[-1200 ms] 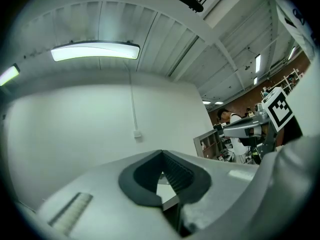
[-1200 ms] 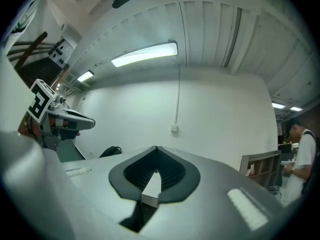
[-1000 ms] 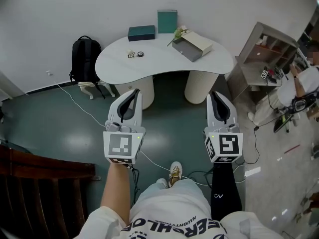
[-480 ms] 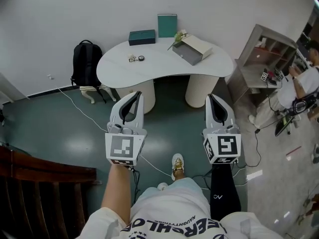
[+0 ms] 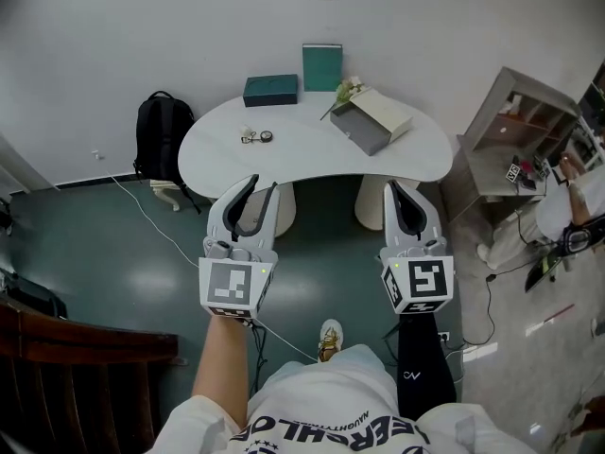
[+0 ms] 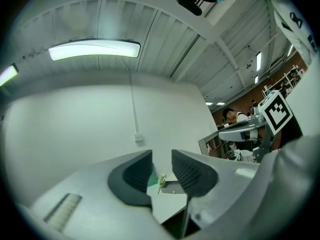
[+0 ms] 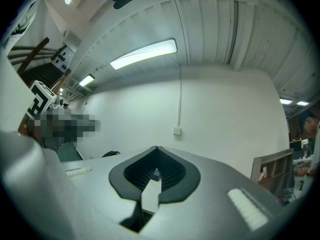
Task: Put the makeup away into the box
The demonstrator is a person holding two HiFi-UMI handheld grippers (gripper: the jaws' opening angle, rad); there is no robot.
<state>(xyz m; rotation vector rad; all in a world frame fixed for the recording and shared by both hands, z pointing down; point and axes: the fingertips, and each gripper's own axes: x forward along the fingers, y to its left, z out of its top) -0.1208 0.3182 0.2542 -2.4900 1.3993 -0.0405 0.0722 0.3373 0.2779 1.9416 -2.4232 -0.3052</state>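
A white curved table (image 5: 312, 149) stands ahead of me. On it are small makeup pieces (image 5: 255, 136), a dark green flat box (image 5: 270, 90), a teal upright box (image 5: 321, 66) and an open grey box (image 5: 364, 126) with a cream lid, a flower sprig (image 5: 342, 91) beside it. My left gripper (image 5: 261, 185) is held short of the table's front edge, open and empty; between its jaws in the left gripper view (image 6: 161, 171) show the grey box (image 6: 173, 186) and the sprig. My right gripper (image 5: 393, 186) is shut on nothing (image 7: 156, 150).
A black backpack (image 5: 161, 121) leans by the wall left of the table. A shelf unit (image 5: 515, 130) and a seated person (image 5: 577, 211) are at the right. Dark wooden furniture (image 5: 76, 348) is at lower left. Cables (image 5: 151, 220) cross the green floor.
The left gripper's jaws have parted from shut to open. Both grippers and the view have come closer to the table.
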